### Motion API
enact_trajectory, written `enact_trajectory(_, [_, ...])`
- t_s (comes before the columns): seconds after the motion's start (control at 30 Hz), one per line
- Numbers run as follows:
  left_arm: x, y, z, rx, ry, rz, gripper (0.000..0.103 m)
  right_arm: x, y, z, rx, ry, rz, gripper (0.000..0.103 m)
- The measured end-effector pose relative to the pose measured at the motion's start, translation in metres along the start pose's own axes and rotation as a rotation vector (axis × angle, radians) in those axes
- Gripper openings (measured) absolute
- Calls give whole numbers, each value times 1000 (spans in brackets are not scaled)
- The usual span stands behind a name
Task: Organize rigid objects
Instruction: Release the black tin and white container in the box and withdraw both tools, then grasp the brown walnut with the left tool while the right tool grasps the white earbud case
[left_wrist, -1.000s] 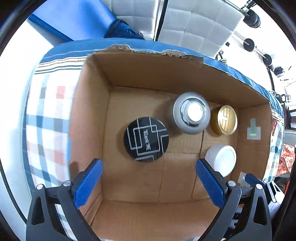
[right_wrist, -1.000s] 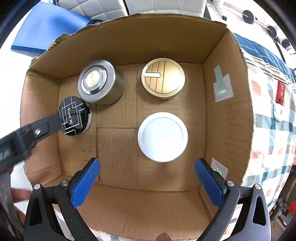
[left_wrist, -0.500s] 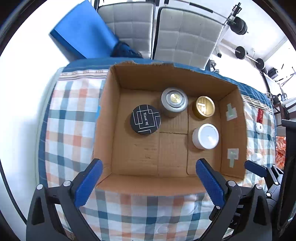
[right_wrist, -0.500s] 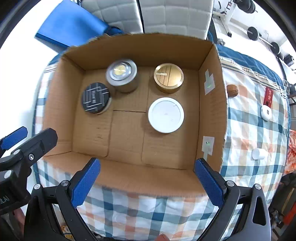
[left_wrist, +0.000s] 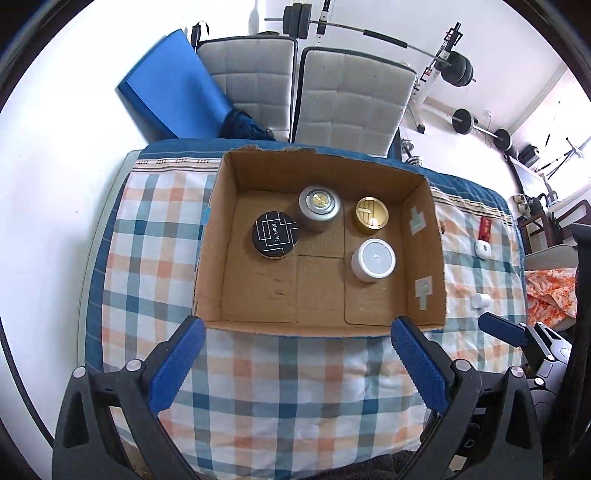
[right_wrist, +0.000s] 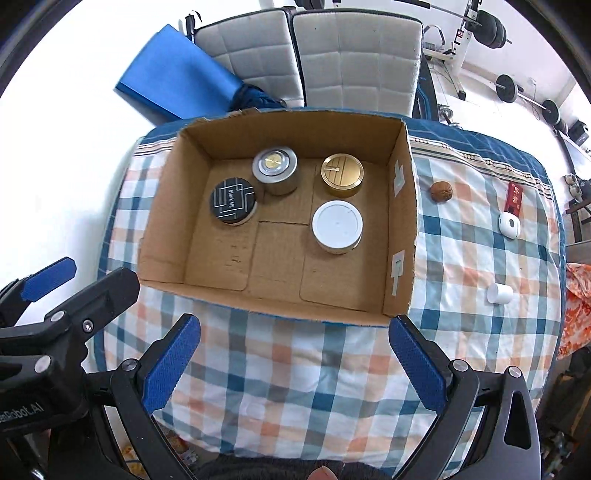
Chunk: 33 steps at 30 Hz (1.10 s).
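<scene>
Nearest, the left gripper (left_wrist: 295, 365) hangs with its ribbed blue pads (left_wrist: 173, 369) spread wide and nothing between them, above a soft plaid cloth (left_wrist: 280, 387) of orange, teal and white. Likewise the right gripper (right_wrist: 293, 363) is parted and bare, on black jointed arms.

Just beyond both sits an open corrugated cardboard box (right_wrist: 400, 221), flaps torn at the far rim, patches of pale tape on its right wall. Inside stand four round lidded tins: a white one (right_wrist: 337, 225) at the right, a flat black one (right_wrist: 232, 200) with silver line print at the left, a brushed silver one (right_wrist: 275, 170) touching the black one, and a gold one (right_wrist: 342, 173) at the back.

Right of the box on the cloth lie a wrinkled brown walnut (right_wrist: 441, 191), a red packet (right_wrist: 514, 197), a white oval case (right_wrist: 508, 224) and a small white cylinder (right_wrist: 499, 293). Farthest are quilted grey cushions (left_wrist: 347, 99) and a blue mat (left_wrist: 173, 88).
</scene>
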<state>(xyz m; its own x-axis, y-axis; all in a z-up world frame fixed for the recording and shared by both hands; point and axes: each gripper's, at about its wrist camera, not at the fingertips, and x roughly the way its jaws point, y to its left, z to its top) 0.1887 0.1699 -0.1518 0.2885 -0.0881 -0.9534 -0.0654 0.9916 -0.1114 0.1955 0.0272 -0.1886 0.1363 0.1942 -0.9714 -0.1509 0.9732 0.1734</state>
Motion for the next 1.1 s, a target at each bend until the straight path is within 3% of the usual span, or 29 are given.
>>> enact_trajectory(0.27, [-11, -25, 0, 22, -16, 1, 103, -21, -24, -8, 30, -33, 14, 103])
enact_trajectory(0.47, [1, -79, 11, 86, -3, -31, 103, -31, -81, -9, 109, -45, -10, 103])
enact_trajectory(0.8, [54, -209, 52, 198, 34, -112, 103, -39, -235, -3, 316, -51, -129, 103])
enact_trajectory(1.0, [107, -270, 89, 242, 47, -64, 103, -16, -329, 17, 429, -35, -166, 103])
enact_trajectory(1.1, [146, -296, 112, 269, 92, -46, 102, 9, -369, 32, 489, -13, -148, 103])
